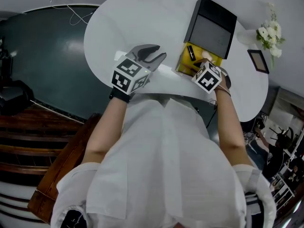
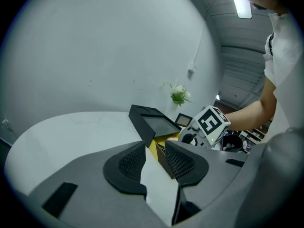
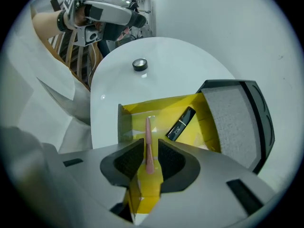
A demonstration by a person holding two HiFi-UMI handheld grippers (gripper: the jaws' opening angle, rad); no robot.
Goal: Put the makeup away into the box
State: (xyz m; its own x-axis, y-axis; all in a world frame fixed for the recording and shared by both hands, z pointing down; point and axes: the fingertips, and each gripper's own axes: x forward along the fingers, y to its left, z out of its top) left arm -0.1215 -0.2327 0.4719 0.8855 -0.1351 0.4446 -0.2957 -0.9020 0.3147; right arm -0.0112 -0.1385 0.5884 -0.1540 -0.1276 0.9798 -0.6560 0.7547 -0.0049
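Makeup stick (image 3: 148, 141) between right fingers (image 3: 126, 161) (loose).

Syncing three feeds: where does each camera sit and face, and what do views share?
Head view: on the head, steeply down at table; forearms, shirt.
Left gripper view: on left gripper, across table toward box; open jaws, right arm.
Right gripper view: on right gripper, down into box; jaws flank pink stick.
Shared: all show the box.
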